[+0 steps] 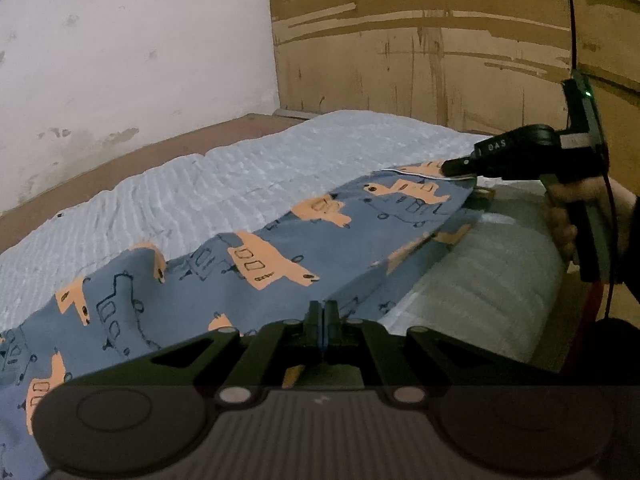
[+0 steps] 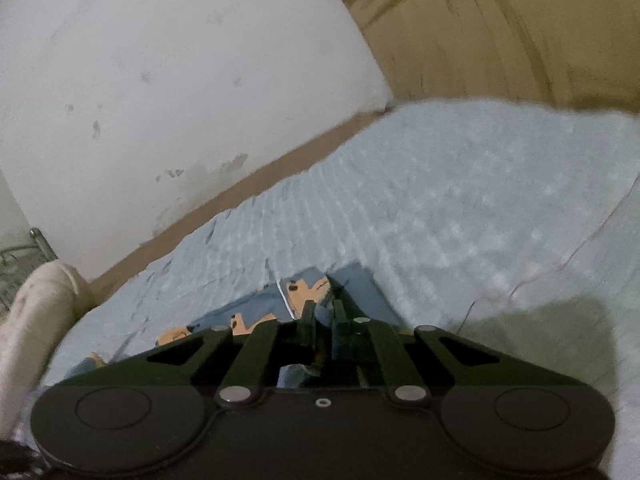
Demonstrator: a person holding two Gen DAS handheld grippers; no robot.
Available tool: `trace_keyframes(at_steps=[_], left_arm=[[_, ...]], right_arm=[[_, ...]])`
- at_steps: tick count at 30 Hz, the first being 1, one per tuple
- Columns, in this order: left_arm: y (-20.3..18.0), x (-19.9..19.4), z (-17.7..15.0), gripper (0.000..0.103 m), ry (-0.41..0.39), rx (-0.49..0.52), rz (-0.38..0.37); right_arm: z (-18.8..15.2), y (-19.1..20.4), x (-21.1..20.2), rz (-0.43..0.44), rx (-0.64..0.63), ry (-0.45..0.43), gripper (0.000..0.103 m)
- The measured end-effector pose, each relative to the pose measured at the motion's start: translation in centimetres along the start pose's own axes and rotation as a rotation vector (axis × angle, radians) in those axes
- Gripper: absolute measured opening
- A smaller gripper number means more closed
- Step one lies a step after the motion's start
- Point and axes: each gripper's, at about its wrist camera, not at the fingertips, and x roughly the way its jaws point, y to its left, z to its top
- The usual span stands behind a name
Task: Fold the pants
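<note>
White, stained plaster wall (image 1: pixel 132 52) and scuffed brown board panelling (image 1: pixel 420 40) back a bed covered in a pale blue quilted spread (image 1: pixel 280 168). Across it, running from the near left toward the far right, lie the blue cotton pants printed with orange trucks (image 1: pixel 256 256), partly lifted off the spread. Nearest me, the left gripper (image 1: pixel 323 312) has its black jaws pressed together on the cloth's near edge. Farther right, the right gripper (image 1: pixel 448 169), held in a hand (image 1: pixel 560 224), pinches the piped hem with its jaws nearly closed.
</note>
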Motion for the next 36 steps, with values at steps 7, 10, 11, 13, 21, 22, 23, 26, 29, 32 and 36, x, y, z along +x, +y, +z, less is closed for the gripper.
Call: trace_keyframes(at_steps=[7, 10, 11, 13, 21, 22, 23, 26, 29, 32, 36], left_arm=[[-0.5, 1.1, 0.1, 0.0, 0.011, -0.001, -0.01], [-0.3, 1.4, 0.0, 0.0, 0.027, -0.022, -0.019], [-0.2, 1.5, 0.0, 0.001, 0.03, -0.03, -0.024], [0.1, 1.5, -0.1, 0.01, 0.033, -0.048, -0.032], [0.3, 0.8, -0.1, 0.068, 0.002, -0.093, -0.012], [0.3, 0.8, 0.0, 0.073, 0.002, -0.097, -0.009], [0.4, 0.9, 0.1, 0.076, 0.003, -0.101, 0.001], [0.6, 1.1, 0.2, 0.082, 0.011, -0.108, 0.055], [1.1, 0.4, 0.5, 0.089, -0.002, -0.14, 0.095], [1.9, -1.1, 1.0, 0.096, -0.044, -0.18, 0.142], [3.8, -3.5, 2.7, 0.099, -0.082, -0.213, 0.211]], right_arm=[[-1.3, -0.2, -1.7, -0.099, -0.113, -0.087, 0.005], [-2.1, -0.6, -1.1, -0.126, -0.127, -0.054, 0.005], [-2.3, -0.7, -1.1, -0.131, -0.132, -0.053, 0.005], [-2.4, -0.5, -1.2, -0.136, -0.142, -0.058, 0.007], [-1.9, -0.8, -1.8, -0.188, -0.186, -0.07, 0.045], [-2.0, -1.0, -1.7, -0.195, -0.193, -0.056, 0.049], [-2.0, -1.2, -1.5, -0.203, -0.206, -0.039, 0.052], [-2.3, -1.1, -1.0, -0.238, -0.266, -0.03, 0.055], [-2.2, -0.7, -1.3, -0.268, -0.266, -0.049, 0.061], [-2.1, 0.4, -2.1, -0.248, -0.296, -0.053, 0.077], [-1.8, 2.9, -3.7, -0.148, -0.341, -0.054, 0.092]])
